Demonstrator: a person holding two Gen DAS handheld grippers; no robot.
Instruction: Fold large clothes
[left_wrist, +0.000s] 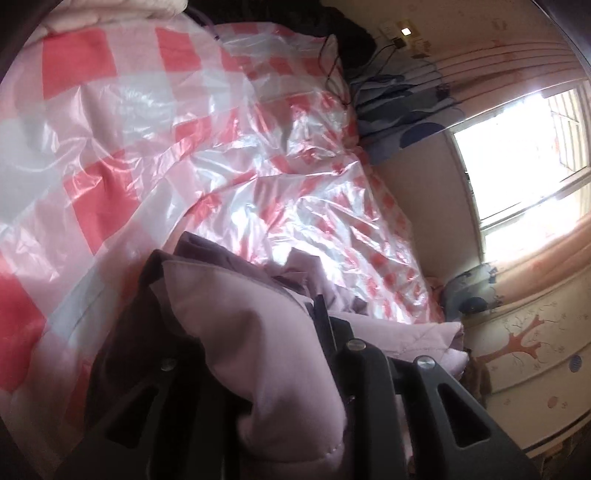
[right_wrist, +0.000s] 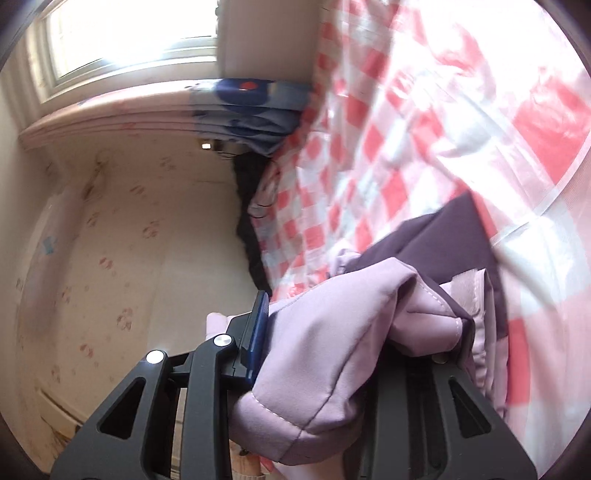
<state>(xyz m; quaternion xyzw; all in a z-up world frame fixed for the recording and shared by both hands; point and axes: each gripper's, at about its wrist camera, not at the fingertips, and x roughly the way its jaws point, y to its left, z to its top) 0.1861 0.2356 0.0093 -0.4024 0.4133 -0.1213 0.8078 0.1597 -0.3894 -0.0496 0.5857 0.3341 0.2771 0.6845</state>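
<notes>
While both claws, left gripper (left_wrist: 255, 339) and right gripper (right_wrist: 354, 332), clenched the lilac jacket (left_wrist: 258, 332), its bunched folds hid the checkered sheet (left_wrist: 184, 129) at lower centre.

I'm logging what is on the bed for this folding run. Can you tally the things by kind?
Quilted lilac-and-purple garment, held by both grippers: 1
Red-and-white checked plastic sheet: 1
Blue patterned bedding: 1
Black cable: 1
Total: 4
</notes>
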